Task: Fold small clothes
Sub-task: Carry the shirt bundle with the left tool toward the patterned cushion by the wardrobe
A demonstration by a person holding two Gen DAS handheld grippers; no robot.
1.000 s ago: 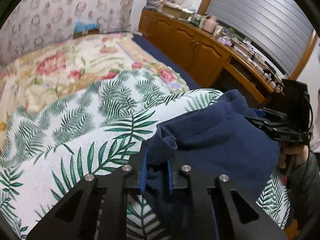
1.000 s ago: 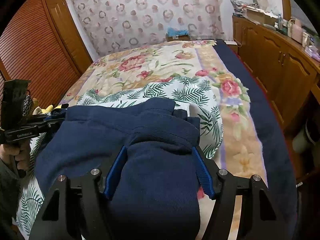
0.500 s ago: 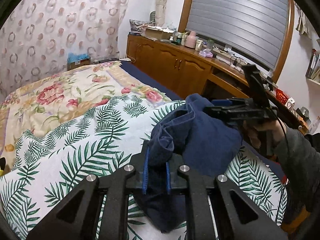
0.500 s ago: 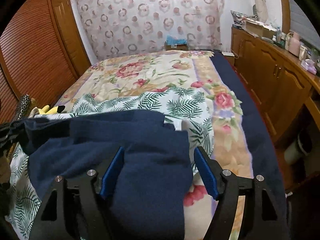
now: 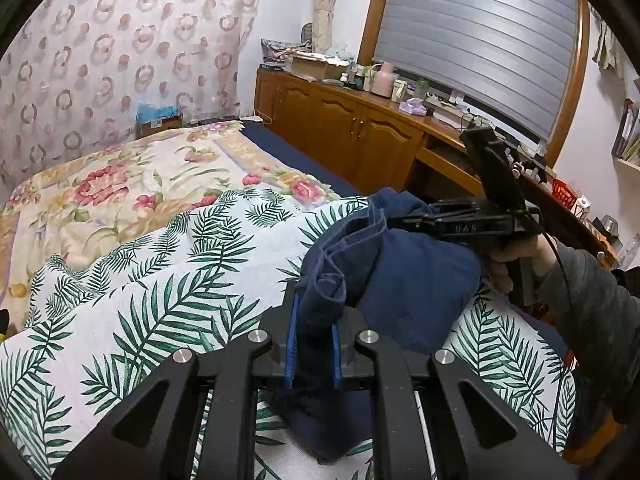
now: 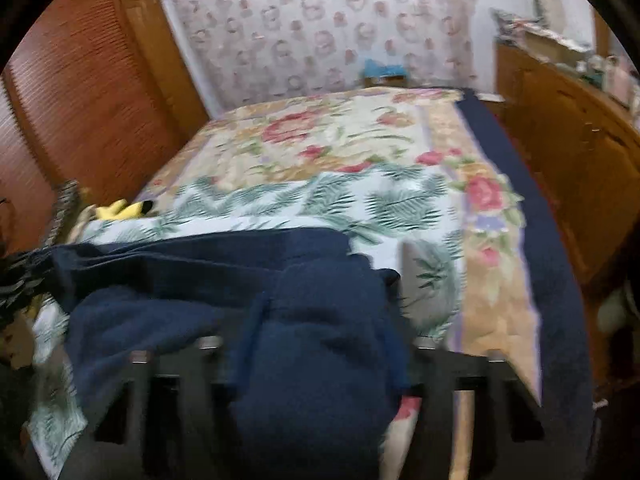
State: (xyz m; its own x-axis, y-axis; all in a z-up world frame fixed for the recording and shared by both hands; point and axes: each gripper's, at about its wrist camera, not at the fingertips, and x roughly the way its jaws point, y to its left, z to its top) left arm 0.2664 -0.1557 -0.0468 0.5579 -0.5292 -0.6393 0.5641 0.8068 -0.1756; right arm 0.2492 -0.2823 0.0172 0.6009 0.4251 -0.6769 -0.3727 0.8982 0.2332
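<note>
A navy blue garment point(image 5: 420, 280) hangs bunched between both grippers, just above the fern-print sheet point(image 5: 160, 280). My left gripper point(image 5: 314, 344) is shut on a gathered edge of it, with the blue pads pinching the folds. In the left wrist view a hand holds my right gripper point(image 5: 394, 222) at the garment's far upper side. The right wrist view is blurred. There the garment point(image 6: 312, 360) fills the space between the fingers of the right gripper point(image 6: 316, 320), whose jaws are closing on the cloth. The cloth hides its pads.
The floral quilt point(image 5: 120, 184) covers the far half of the bed. Wooden cabinets point(image 5: 352, 128) with a cluttered top run along the right side. A louvred wooden wardrobe point(image 6: 80, 100) stands to the left. A yellow toy point(image 6: 120, 210) lies at the bed's left edge.
The garment has risen off the sheet and bunched up between the grippers. The right gripper's jaws, wide around the cloth before, have narrowed onto it. The left gripper moved up and kept its grip.
</note>
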